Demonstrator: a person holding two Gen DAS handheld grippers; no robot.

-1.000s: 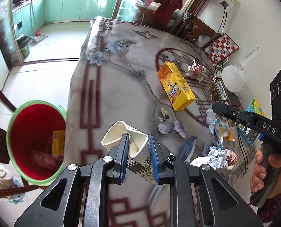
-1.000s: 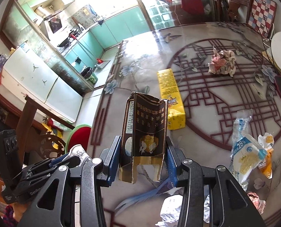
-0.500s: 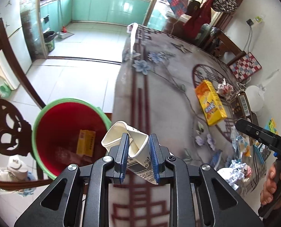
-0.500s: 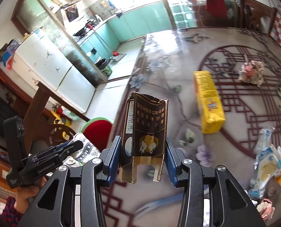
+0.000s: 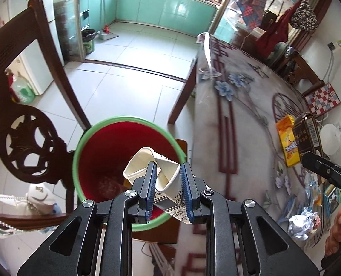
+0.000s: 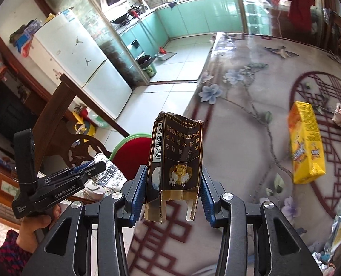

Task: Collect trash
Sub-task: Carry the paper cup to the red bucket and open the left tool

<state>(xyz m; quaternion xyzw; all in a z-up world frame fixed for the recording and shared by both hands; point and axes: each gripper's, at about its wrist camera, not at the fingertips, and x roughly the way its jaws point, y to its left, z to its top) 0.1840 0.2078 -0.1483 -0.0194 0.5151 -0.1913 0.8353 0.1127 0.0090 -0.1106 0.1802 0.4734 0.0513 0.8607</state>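
The left gripper (image 5: 168, 189) has its jaws squeezed narrowly on a crushed paper cup (image 5: 157, 176), held at lower centre of the frame over the mouth of the green-rimmed red bin (image 5: 101, 151) on the floor beside the table (image 5: 246, 126). The right gripper (image 6: 173, 197) has its jaws clamped on a dark cigarette box (image 6: 176, 161), upright at frame centre above the table edge (image 6: 239, 105), with the yellow snack box (image 6: 306, 145) lying on the table to the right.

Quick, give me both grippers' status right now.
Left gripper: shut on the crushed paper cup.
Right gripper: shut on the dark carton.
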